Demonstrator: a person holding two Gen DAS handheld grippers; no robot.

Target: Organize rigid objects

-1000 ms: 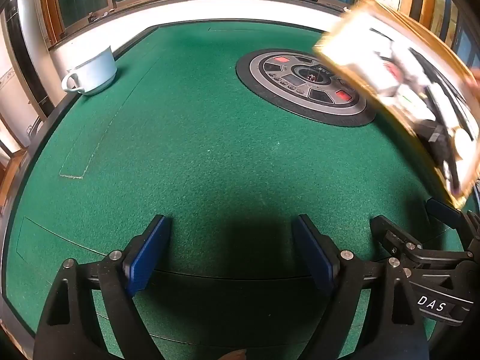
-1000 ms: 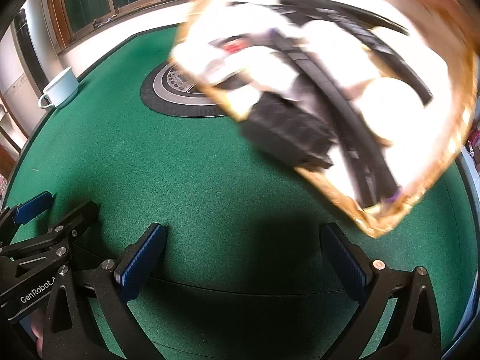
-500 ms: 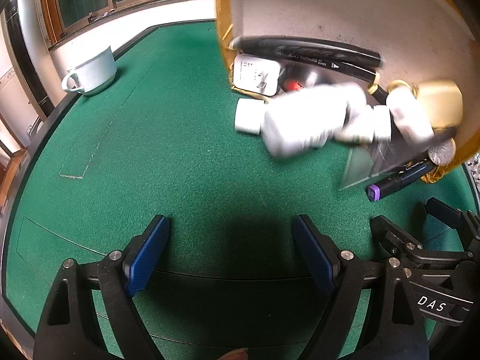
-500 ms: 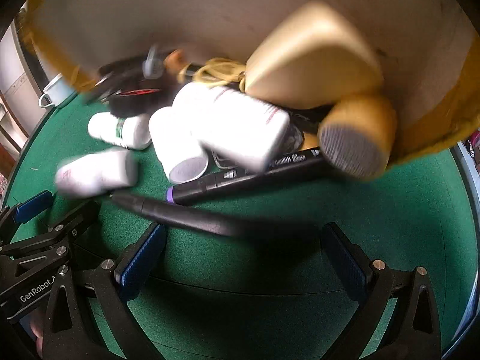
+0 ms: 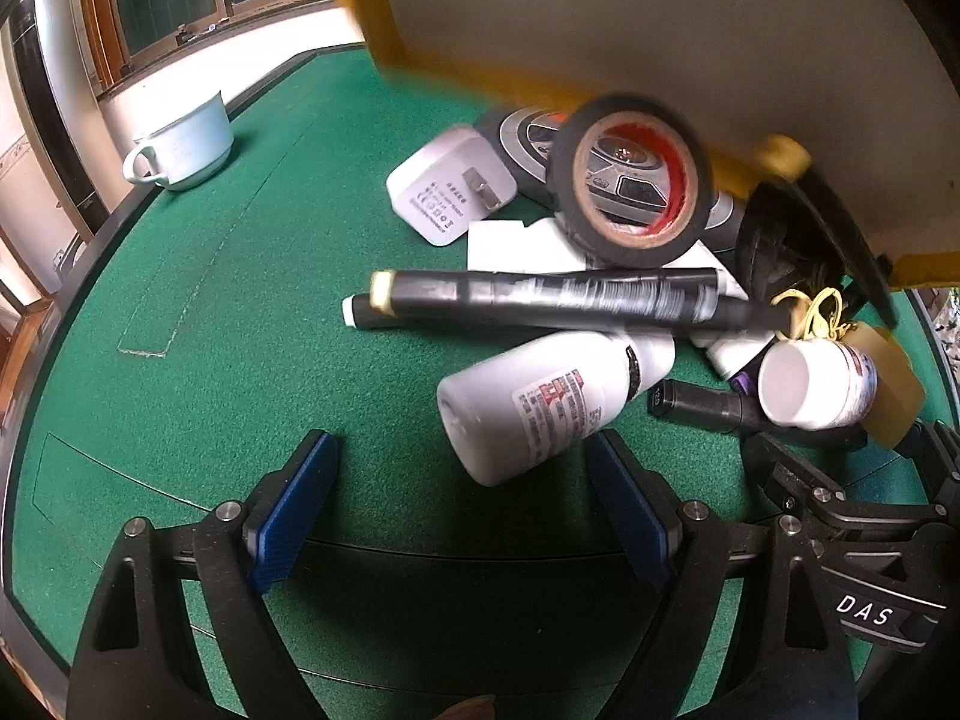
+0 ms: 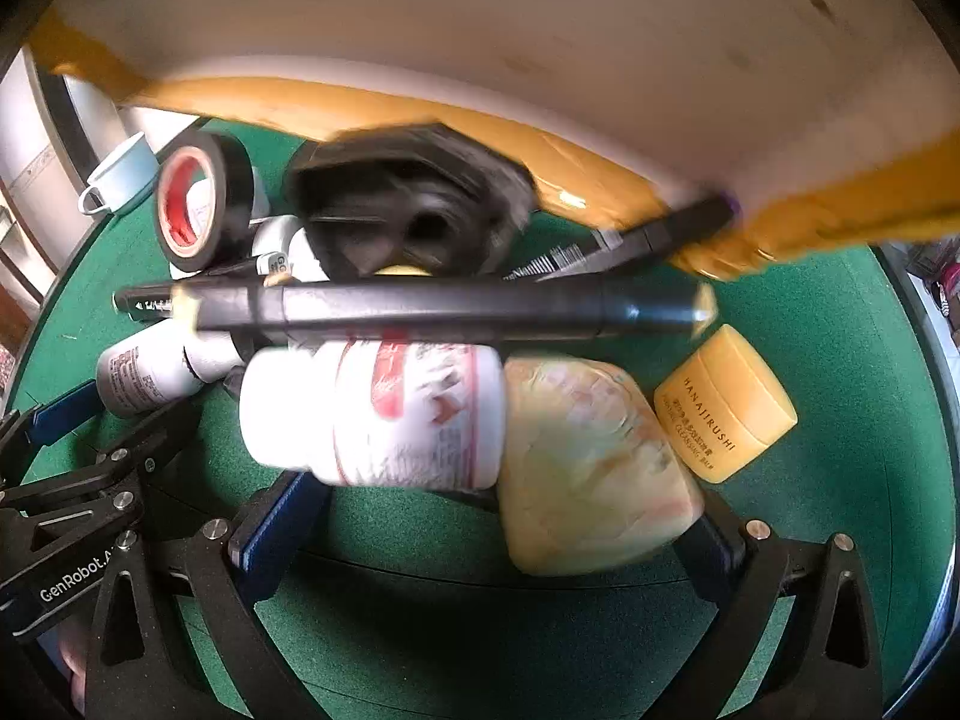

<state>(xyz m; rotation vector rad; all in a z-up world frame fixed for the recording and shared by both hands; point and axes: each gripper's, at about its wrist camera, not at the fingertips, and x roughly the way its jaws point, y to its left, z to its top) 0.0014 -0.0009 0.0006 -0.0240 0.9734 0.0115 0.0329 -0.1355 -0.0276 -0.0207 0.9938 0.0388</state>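
Note:
A tipped yellow-edged box hangs over the green table with its contents spilled below. In the left wrist view lie a black tape roll, a white charger plug, a black marker and white bottles. The right wrist view shows a white pill bottle, a yellow lump, a yellow jar, a marker, the tape roll and a black round object. My left gripper and right gripper stand open; nothing is held.
A pale blue cup sits at the far left edge of the table. A round grey and black panel is set in the felt behind the pile. Bare green felt lies left of the pile.
The box came in from the right, tipped over and dumped its contents; they tumbled onto the felt and lie spread in front of both grippers. Neither gripper has moved.

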